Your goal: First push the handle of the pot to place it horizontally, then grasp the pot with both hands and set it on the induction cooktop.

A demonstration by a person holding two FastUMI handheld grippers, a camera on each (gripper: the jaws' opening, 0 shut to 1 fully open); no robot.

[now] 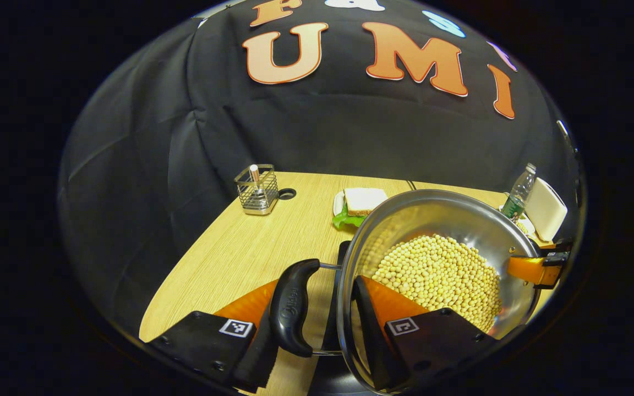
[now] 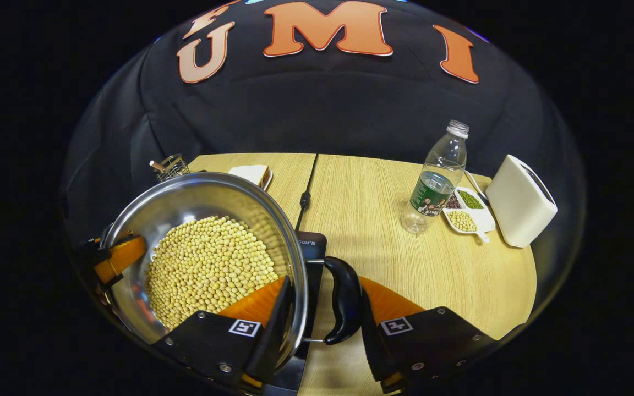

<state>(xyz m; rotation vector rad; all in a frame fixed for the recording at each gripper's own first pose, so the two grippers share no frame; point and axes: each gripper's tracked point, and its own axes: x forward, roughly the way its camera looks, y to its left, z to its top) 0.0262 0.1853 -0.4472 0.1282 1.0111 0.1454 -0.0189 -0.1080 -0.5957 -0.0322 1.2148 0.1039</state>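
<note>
Pot [image 2: 196, 220] hides most of the cooktop [image 2: 312, 247].

Staged recording booth dressed as a kitchen, not a real home; black cloth wall [image 2: 322, 110] draped behind a light wood-grain table [image 2: 383, 247]; kitchen props spread on it: steel pot [image 2: 146, 220] full of yellow beans, dark induction cooktop [image 2: 312, 247] with cord running back, white toaster [image 2: 520, 201], water bottle [image 2: 435, 184], divided dish of beans [image 2: 468, 212], sandwich on plate [image 1: 362, 202], wire utensil holder [image 1: 257, 190].
</note>
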